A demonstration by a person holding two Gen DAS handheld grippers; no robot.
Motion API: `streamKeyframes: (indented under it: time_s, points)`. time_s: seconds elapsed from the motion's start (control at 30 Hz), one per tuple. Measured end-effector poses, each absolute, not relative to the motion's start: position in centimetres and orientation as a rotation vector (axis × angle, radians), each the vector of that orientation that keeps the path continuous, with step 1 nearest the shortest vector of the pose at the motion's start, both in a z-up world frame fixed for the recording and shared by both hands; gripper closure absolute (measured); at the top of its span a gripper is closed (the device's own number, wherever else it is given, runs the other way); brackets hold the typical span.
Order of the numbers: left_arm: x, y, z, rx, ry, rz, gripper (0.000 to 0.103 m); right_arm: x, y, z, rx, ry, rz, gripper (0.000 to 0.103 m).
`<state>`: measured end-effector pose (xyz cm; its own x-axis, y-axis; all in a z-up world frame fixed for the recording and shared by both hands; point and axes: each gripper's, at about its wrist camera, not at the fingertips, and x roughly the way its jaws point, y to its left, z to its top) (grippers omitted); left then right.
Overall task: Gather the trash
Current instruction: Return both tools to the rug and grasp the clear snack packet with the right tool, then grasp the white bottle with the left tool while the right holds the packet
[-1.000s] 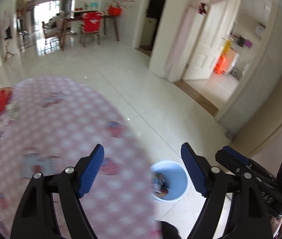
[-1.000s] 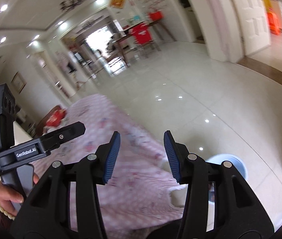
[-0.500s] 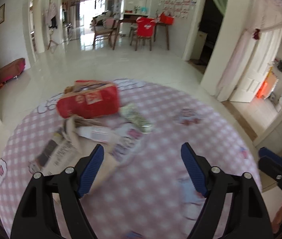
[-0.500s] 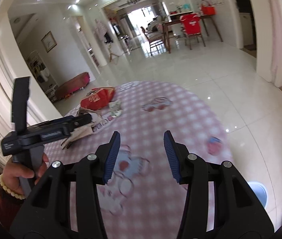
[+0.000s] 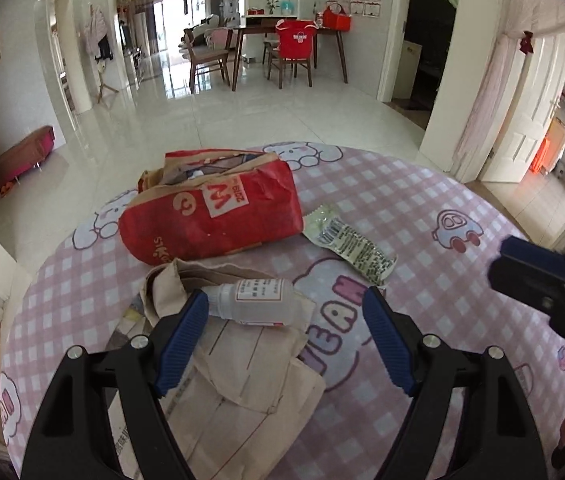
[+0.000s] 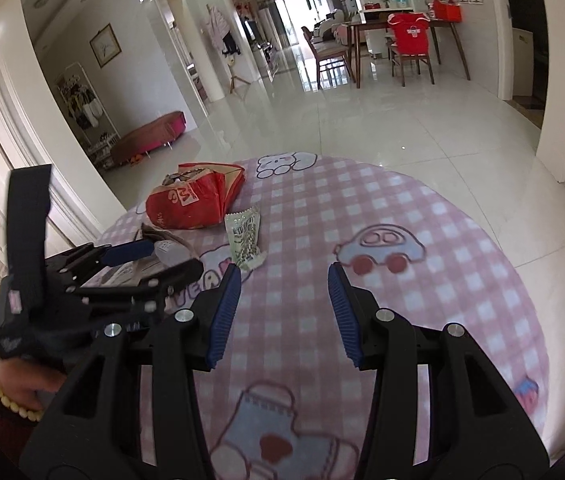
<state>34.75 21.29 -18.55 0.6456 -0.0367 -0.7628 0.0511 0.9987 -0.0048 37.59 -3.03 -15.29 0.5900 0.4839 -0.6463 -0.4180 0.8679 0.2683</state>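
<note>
Trash lies on a round table under a pink checked cloth [image 5: 442, 300]: a crumpled red paper bag [image 5: 218, 216] [image 6: 194, 204], a green-white wrapper [image 5: 346, 240] [image 6: 244, 236], and a small clear plastic bottle [image 5: 258, 298] on brown paper [image 5: 242, 372]. My left gripper [image 5: 284, 300] [image 6: 158, 260] hangs over the bottle. Its jaws are closing with the bottle between the fingertips, and the pads do not press on it. My right gripper [image 6: 282, 276] stands open over bare cloth, the wrapper just beyond its left fingertip.
Glossy tiled floor surrounds the table. A dining table with chairs [image 5: 290, 52] stands far back, a low red bench [image 5: 18, 156] at the left wall, and doorways [image 5: 530, 120] at the right. A hand with a bead bracelet [image 6: 14, 392] holds the left gripper.
Both views swung from the floor and a blue bin onto the table top. The trash pile came into view and closer; the left gripper now stands over the bottle.
</note>
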Motion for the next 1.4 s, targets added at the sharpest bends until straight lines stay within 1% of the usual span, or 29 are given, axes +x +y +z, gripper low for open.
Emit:
streamKeyframes:
  time_s: [0.03, 0.07, 0.1, 0.13, 0.17, 0.27, 0.3, 0.33, 0.37, 0.43, 0.5, 0.53, 0.6, 0.63, 0.67, 0.7, 0.73, 0.77, 0.8, 0.9, 0.97, 1.0, 1.03, 1.07, 1.1, 1.13, 1.17, 1.27, 1.4]
  points:
    - [34.8, 21.3, -18.6, 0.03, 0.865, -0.041, 0.035, 37.8, -2.7, -15.5, 0.088, 0.784, 0.529, 0.057]
    - [34.8, 21.3, -18.5, 0.039, 0.86, -0.03, 0.046, 38.2, -2.1, -15.7, 0.079, 0.787, 0.532, 0.057]
    - [34.7, 21.5, -18.5, 0.035, 0.854, -0.018, 0.051, 38.4, -1.7, -15.8, 0.072, 0.789, 0.532, 0.057]
    - [34.7, 22.0, -18.4, 0.016, 0.849, -0.011, 0.061, 38.7, -1.3, -16.0, 0.07, 0.795, 0.534, 0.057]
    - [34.8, 22.4, -18.3, -0.005, 0.846, -0.016, 0.062, 39.0, -1.0, -16.2, 0.069, 0.8, 0.535, 0.057]
    - [34.8, 23.0, -18.1, -0.039, 0.841, -0.041, 0.061, 39.6, -0.2, -16.8, 0.064, 0.815, 0.535, 0.057]
    - [34.8, 22.9, -18.2, -0.027, 0.839, -0.045, 0.058, 39.8, 0.1, -17.0, 0.062, 0.821, 0.536, 0.057]
    - [34.8, 22.7, -18.3, -0.025, 0.843, -0.055, 0.046, 39.9, 0.2, -17.0, 0.06, 0.821, 0.536, 0.057]
    - [34.8, 22.5, -18.3, -0.028, 0.843, -0.066, 0.04, 39.9, 0.4, -17.0, 0.056, 0.819, 0.535, 0.057]
    - [35.0, 21.9, -18.3, 0.0, 0.845, -0.048, 0.041, 40.2, 0.7, -17.0, 0.05, 0.82, 0.534, 0.057]
    - [35.0, 21.8, -18.2, 0.031, 0.836, -0.003, 0.062, 40.6, 1.1, -17.1, 0.053, 0.822, 0.532, 0.057]
    - [34.9, 21.9, -18.0, 0.014, 0.829, -0.019, 0.066, 40.7, 1.2, -17.2, 0.059, 0.825, 0.534, 0.057]
    - [34.7, 22.9, -17.6, -0.043, 0.823, -0.04, 0.067, 41.0, 1.6, -17.2, 0.062, 0.827, 0.538, 0.057]
    - [34.5, 23.0, -17.5, -0.049, 0.816, -0.041, 0.075, 41.2, 1.9, -17.3, 0.059, 0.828, 0.54, 0.057]
    - [34.3, 23.1, -17.2, -0.052, 0.807, -0.044, 0.076, 41.3, 2.2, -17.3, 0.054, 0.831, 0.544, 0.057]
    - [34.2, 23.1, -17.0, -0.054, 0.798, -0.046, 0.081, 41.4, 2.5, -17.4, 0.048, 0.833, 0.548, 0.057]
    - [34.0, 23.2, -16.7, -0.067, 0.786, -0.06, 0.09, 41.5, 2.9, -17.5, 0.038, 0.835, 0.549, 0.057]
    - [33.9, 23.3, -16.5, -0.093, 0.783, -0.08, 0.102, 41.8, 3.4, -17.8, 0.022, 0.843, 0.549, 0.057]
    - [34.0, 23.4, -16.6, -0.112, 0.791, -0.089, 0.103, 42.1, 3.8, -18.0, 0.01, 0.855, 0.548, 0.057]
    - [34.2, 23.4, -17.3, -0.094, 0.807, -0.076, 0.103, 42.7, 4.8, -18.6, -0.02, 0.883, 0.546, 0.056]
    - [34.0, 23.5, -17.2, -0.1, 0.803, -0.088, 0.101, 42.7, 5.9, -18.7, -0.1, 0.882, 0.538, 0.057]
    - [33.9, 23.6, -17.3, -0.109, 0.805, -0.092, 0.101, 42.5, 6.5, -18.7, -0.148, 0.875, 0.526, 0.067]
    - [33.8, 23.6, -17.3, -0.112, 0.805, -0.093, 0.096, 42.3, 7.0, -18.8, -0.203, 0.865, 0.502, 0.076]
    - [33.7, 23.6, -17.2, -0.109, 0.801, -0.093, 0.079, 42.1, 7.2, -18.8, -0.226, 0.859, 0.501, 0.077]
    - [33.5, 23.4, -17.2, -0.093, 0.801, -0.076, 0.068, 42.1, 7.1, -18.8, -0.222, 0.861, 0.505, 0.082]
    - [33.3, 23.5, -17.3, -0.083, 0.801, -0.064, 0.058, 42.1, 6.7, -18.8, -0.202, 0.865, 0.51, 0.084]
    - [33.2, 23.4, -17.4, -0.073, 0.808, -0.067, 0.052, 42.1, 6.3, -18.9, -0.182, 0.868, 0.514, 0.084]
    - [33.1, 23.0, -17.8, -0.042, 0.822, -0.084, 0.044, 42.0, 5.0, -18.9, -0.141, 0.875, 0.519, 0.084]
    - [33.4, 22.4, -18.1, -0.001, 0.827, -0.063, 0.043, 41.6, 2.9, -18.9, -0.069, 0.889, 0.542, 0.084]
